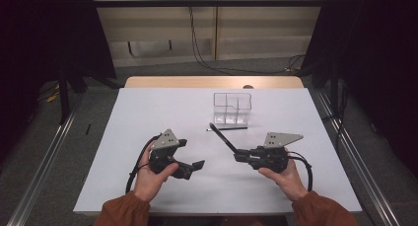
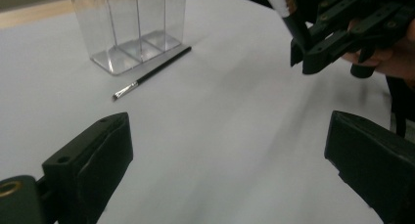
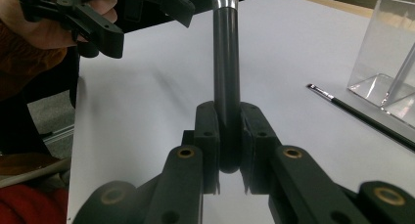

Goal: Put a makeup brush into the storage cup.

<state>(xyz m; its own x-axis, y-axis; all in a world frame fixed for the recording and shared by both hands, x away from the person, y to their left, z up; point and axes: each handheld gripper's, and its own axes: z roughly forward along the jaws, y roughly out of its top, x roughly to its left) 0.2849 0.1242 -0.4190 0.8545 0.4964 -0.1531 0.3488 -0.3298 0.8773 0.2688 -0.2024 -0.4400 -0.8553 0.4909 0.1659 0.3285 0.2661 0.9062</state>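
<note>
A thick dark brush handle [image 3: 227, 82] is clamped between the jaws of the right gripper [image 1: 237, 156], which are closed tightly on its rounded end; in the right gripper view the handle rises from the pads to a silver ferrule at the top edge. In the high view the handle is seen slanting up and away from the gripper toward the middle of the white tabletop [image 1: 148, 112]. The left gripper [image 1: 190, 159] is held with its jaws spread wide and nothing between them, only bare tabletop being seen between the two pads in the left gripper view. The two grippers are kept apart, facing each other above the near half of the tabletop. A thin black brush [image 1: 226, 129] is laid flat just in front of a clear plastic organiser [image 1: 232, 107] with several compartments, which is stood farther back; whether the brush is touched by the organiser cannot be told
</note>
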